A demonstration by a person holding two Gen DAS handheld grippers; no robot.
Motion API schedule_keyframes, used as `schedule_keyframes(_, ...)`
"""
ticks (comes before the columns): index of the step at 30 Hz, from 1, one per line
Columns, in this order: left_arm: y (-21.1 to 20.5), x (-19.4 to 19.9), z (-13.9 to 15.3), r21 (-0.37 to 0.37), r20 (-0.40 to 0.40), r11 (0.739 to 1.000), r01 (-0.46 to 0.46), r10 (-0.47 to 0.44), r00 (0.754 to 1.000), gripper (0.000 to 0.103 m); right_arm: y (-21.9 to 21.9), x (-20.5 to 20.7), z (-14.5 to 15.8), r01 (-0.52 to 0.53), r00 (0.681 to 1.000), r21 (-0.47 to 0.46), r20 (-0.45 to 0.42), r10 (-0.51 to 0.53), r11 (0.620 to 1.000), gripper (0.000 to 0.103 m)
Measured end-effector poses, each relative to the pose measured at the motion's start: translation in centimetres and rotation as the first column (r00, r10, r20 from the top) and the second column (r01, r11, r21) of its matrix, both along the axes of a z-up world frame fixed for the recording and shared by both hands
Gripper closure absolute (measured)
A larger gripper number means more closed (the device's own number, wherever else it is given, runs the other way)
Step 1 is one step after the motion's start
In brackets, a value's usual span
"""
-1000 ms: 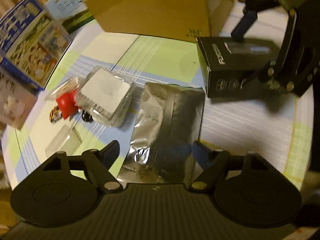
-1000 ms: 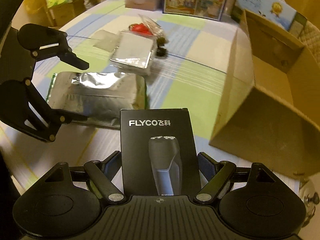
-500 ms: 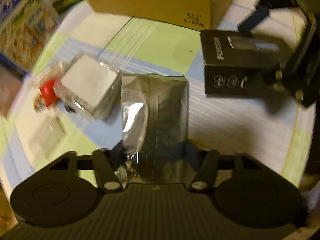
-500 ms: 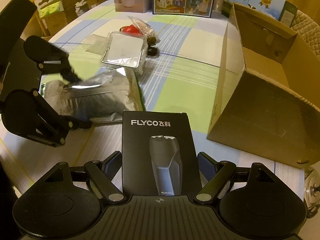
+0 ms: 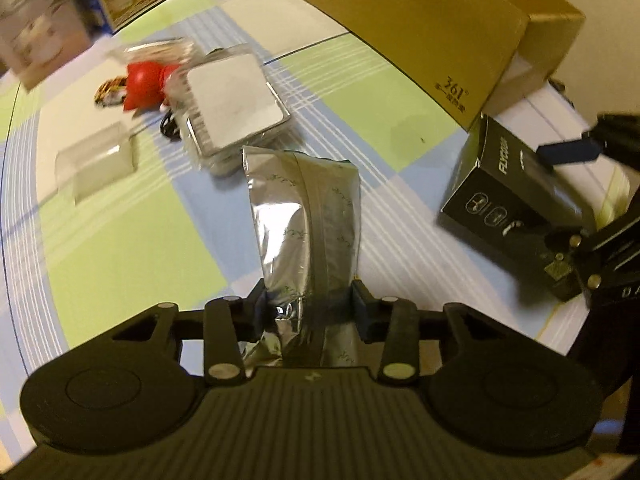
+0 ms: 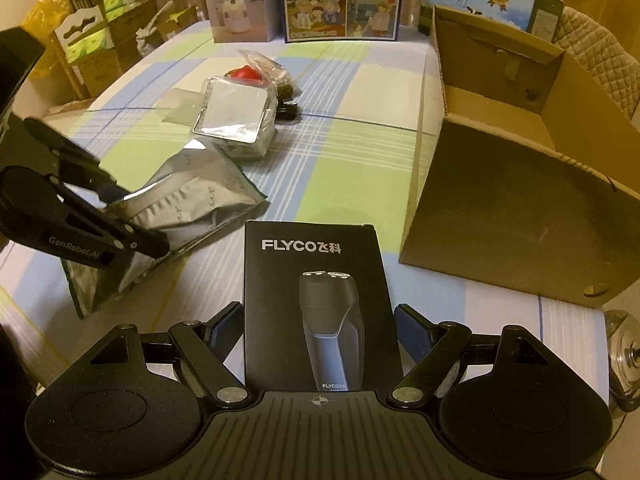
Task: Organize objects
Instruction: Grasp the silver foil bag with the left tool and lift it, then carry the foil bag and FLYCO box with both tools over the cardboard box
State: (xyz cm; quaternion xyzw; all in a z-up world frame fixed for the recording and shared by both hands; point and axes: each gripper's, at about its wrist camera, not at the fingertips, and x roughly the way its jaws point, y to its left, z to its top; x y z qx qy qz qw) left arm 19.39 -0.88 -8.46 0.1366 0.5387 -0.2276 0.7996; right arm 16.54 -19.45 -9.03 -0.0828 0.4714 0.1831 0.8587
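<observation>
A silver foil pouch (image 5: 308,216) lies lengthwise ahead of my left gripper (image 5: 308,304), which is shut on its near end. In the right wrist view the pouch (image 6: 192,200) tilts up from the cloth where the left gripper (image 6: 120,240) pinches it. A black FLYCO shaver box (image 6: 316,264) sits between the fingers of my right gripper (image 6: 320,316), which is shut on its two long sides. The left wrist view has that box (image 5: 508,196) at the right with the right gripper (image 5: 560,208) around it. An open cardboard box (image 6: 500,216) stands to the right.
On the checked tablecloth (image 6: 344,168) beyond the pouch lie a clear-wrapped white square pack (image 6: 236,112), a red toy in a bag (image 6: 246,73), a clear plastic lid (image 6: 178,104) and a small black item (image 6: 286,110). Printed cartons (image 6: 340,0) line the far edge.
My left gripper moved onto the pouch, shut on its near end and raised it. The right gripper kept hold of the black box and rose a little.
</observation>
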Motion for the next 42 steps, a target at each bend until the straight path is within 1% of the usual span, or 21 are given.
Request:
schedule_keyframes(2, -0.3, -0.5, -0.1, -0.003, -0.011, 1.000, 0.002, -0.002, 1.000, 0.067, 0.0, -0.2, 0.1, 0.001, 1.000, -0.003, 0.001, -0.001, 1.000, 0.025)
schedule_keyframes(4, -0.7, -0.8, -0.1, 0.018, 0.003, 1.000, 0.010, -0.011, 1.000, 0.065, 0.1, -0.3, 0.1, 0.000, 1.000, -0.004, -0.001, 0.000, 1.000, 0.025)
schedule_keyframes(6, -1.2, -0.7, -0.2, 0.045, 0.008, 0.999, 0.021, -0.021, 1.000, 0.055, 0.2, -0.4, 0.0, 0.000, 1.000, -0.008, -0.001, 0.000, 1.000, 0.025)
schedule_keyframes(7, -1.4, -0.6, -0.3, 0.062, 0.018, 0.998, 0.026, -0.027, 0.999, 0.048, 0.3, -0.4, 0.0, 0.000, 1.000, -0.010, -0.002, 0.000, 1.000, 0.025)
schedule_keyframes(10, -1.8, -0.1, -0.9, 0.063, 0.003, 0.997, 0.037, -0.037, 0.999, 0.048, 0.4, -0.3, -0.3, 0.001, 1.000, -0.015, -0.009, -0.001, 1.000, 0.025)
schedule_keyframes(13, -2.2, 0.3, -1.7, 0.086, -0.021, 0.995, 0.048, -0.046, 0.999, 0.047, 0.4, -0.2, -0.6, -0.002, 1.000, -0.021, -0.008, 0.002, 1.000, 0.025)
schedule_keyframes(14, -2.1, 0.4, -1.8, 0.067, -0.027, 0.997, 0.040, -0.038, 0.999, 0.057, 0.5, -0.2, -0.6, -0.004, 1.000, -0.024, -0.007, 0.004, 1.000, 0.025)
schedule_keyframes(15, -1.9, 0.6, -1.7, 0.041, -0.049, 0.999, 0.026, -0.024, 0.999, 0.060, 0.6, -0.1, -0.6, -0.006, 1.000, -0.024, -0.007, 0.005, 1.000, 0.025)
schedule_keyframes(16, -1.8, 0.6, -1.6, 0.031, -0.055, 0.999, 0.023, -0.021, 0.998, 0.063, 0.6, -0.1, -0.6, -0.005, 1.000, -0.023, -0.005, 0.005, 1.000, 0.025)
schedule_keyframes(17, -1.7, 0.5, -1.4, 0.027, -0.053, 0.999, 0.025, -0.023, 0.998, 0.067, 0.6, 0.0, -0.6, -0.004, 1.000, -0.022, -0.004, 0.004, 1.000, 0.025)
schedule_keyframes(19, -1.5, 0.2, -1.0, 0.023, -0.045, 1.000, 0.017, -0.016, 0.999, 0.071, 0.7, -0.1, -0.6, -0.005, 1.000, -0.018, -0.002, 0.005, 1.000, 0.025)
schedule_keyframes(22, -1.2, -0.2, -0.2, 0.008, -0.032, 1.000, -0.011, 0.011, 0.999, 0.071, 0.7, -0.3, -0.3, -0.002, 1.000, -0.013, 0.008, 0.002, 1.000, 0.025)
schedule_keyframes(28, -0.6, -0.9, 1.8, -0.048, -0.021, 0.997, -0.059, 0.058, 0.998, 0.071, 0.4, -1.1, 1.0, 0.005, 0.999, -0.003, 0.035, -0.005, 1.000, 0.025)
schedule_keyframes(35, -0.5, -1.9, 5.3, -0.096, 0.021, 0.992, -0.085, 0.087, 0.996, 0.071, 0.5, -2.1, 3.6, 0.010, 0.996, 0.015, 0.085, -0.011, 1.000, 0.025)
schedule_keyframes(42, -0.7, -3.1, 8.5, -0.158, 0.057, 0.979, -0.131, 0.141, 0.988, 0.071, 0.4, -3.2, 6.1, 0.016, 0.991, 0.029, 0.135, -0.020, 0.999, 0.025)
